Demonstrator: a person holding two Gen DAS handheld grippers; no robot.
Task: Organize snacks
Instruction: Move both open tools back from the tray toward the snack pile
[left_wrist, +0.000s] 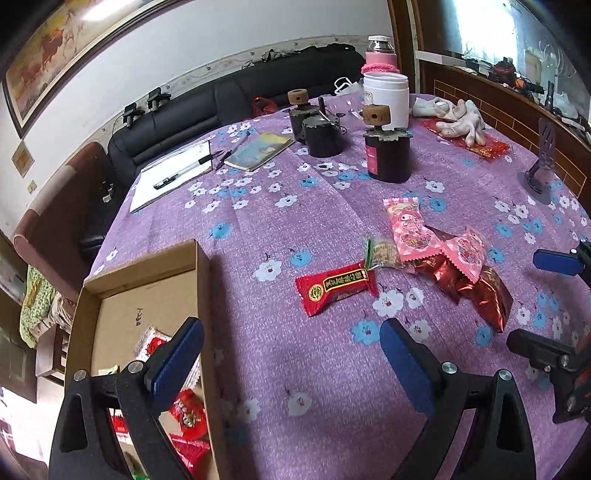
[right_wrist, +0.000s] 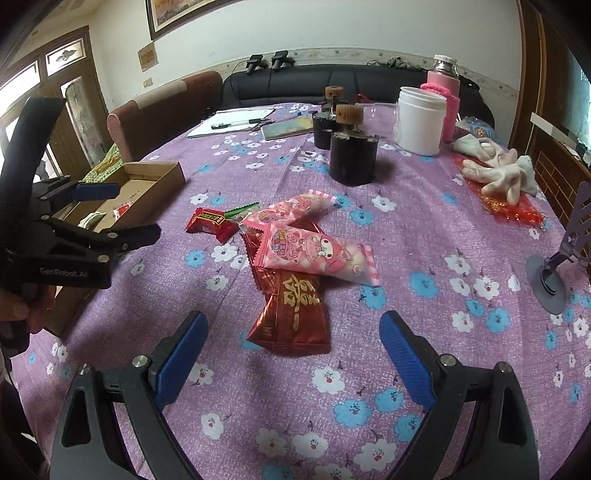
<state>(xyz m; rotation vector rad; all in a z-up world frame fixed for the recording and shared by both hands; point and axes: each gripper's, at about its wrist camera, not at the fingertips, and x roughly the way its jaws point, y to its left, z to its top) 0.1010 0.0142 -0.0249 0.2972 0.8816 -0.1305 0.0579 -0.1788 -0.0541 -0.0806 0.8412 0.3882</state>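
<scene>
A pile of snacks lies on the purple flowered tablecloth: a red bar packet (left_wrist: 335, 287) (right_wrist: 208, 220), a small green-edged packet (left_wrist: 380, 253), two pink cartoon packets (left_wrist: 408, 227) (right_wrist: 317, 254) and dark red foil packets (left_wrist: 476, 291) (right_wrist: 293, 314). A cardboard box (left_wrist: 201, 295) (right_wrist: 162, 173) at the left holds a few red and white snack packets (left_wrist: 186, 410). My left gripper (left_wrist: 291, 360) is open and empty, its left finger over the box edge. My right gripper (right_wrist: 293, 350) is open and empty, just short of the dark red packet.
Dark tins with wooden knobs (left_wrist: 388, 155) (right_wrist: 352, 155), a white tub (left_wrist: 386, 98), a pink flask (left_wrist: 380, 53), a notepad with pen (left_wrist: 173, 177), a booklet (left_wrist: 258, 151), white gloves (left_wrist: 458, 120) and a grey stand (left_wrist: 541, 162) (right_wrist: 550, 273) sit further back. A black sofa is behind.
</scene>
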